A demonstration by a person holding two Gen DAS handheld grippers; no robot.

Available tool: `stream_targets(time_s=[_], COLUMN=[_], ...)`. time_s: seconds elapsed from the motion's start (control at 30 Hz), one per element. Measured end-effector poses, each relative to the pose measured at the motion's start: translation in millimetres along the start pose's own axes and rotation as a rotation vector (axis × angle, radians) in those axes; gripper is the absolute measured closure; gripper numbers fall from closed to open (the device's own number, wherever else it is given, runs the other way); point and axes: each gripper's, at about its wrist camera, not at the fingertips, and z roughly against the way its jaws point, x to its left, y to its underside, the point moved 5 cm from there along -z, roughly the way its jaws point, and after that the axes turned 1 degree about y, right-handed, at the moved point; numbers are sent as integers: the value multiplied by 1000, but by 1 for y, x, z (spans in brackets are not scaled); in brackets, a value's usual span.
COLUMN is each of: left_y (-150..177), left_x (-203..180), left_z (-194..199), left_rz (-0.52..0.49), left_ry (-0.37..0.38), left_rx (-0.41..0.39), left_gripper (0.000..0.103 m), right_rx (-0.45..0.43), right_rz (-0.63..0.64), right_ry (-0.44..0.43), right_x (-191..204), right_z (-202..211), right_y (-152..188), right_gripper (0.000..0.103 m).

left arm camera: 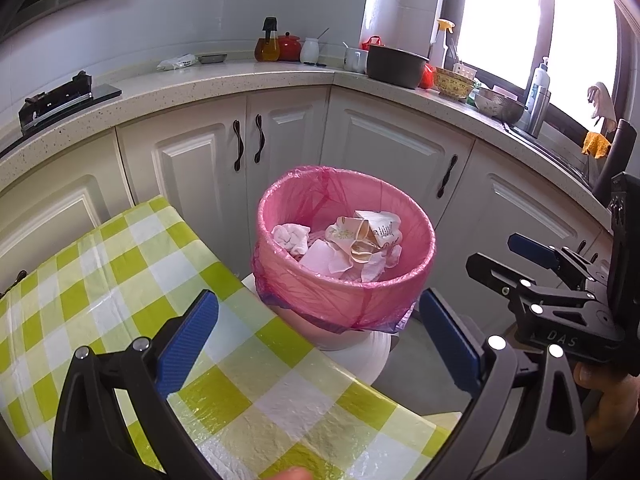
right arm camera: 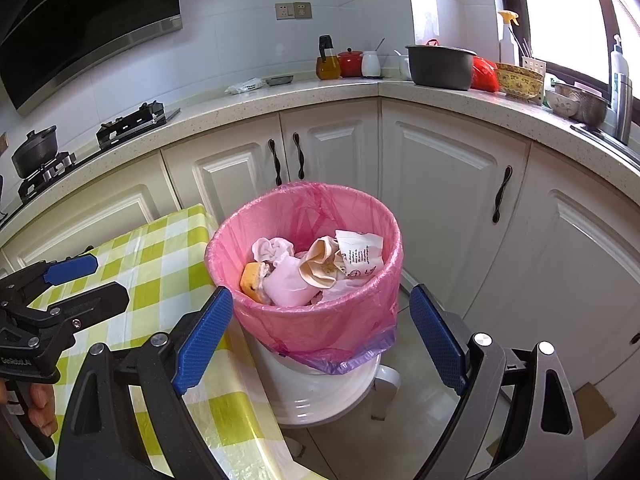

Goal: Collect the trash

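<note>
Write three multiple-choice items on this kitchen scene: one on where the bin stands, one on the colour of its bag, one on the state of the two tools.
1. Where does the bin stand?
A. on the counter
B. on a white stool beside the table
C. in the sink

2. What colour is the bag lining the bin?
A. black
B. pink
C. green

3. What state are the left tool and the right tool in?
A. both open and empty
B. both shut on paper
C. one shut on a cup

Answers:
1 B: the white stool shows under the bin, next to the checked table.
2 B: the liner is pink over the rim.
3 A: each wrist view shows the fingers wide apart with nothing between them.
</note>
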Motion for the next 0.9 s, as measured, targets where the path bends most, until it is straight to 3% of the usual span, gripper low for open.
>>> stream_targets(time_s=[0.9], left_y=[1], left_x=[0], left_z=[-2], left_rz=[4], left_ry=[4], left_rx=[4], left_gripper=[5], right_rx=[4], right_rz=[-8], right_ry=[2], right_x=[-3], right_z=[0], right_y=[0], right_gripper=[18])
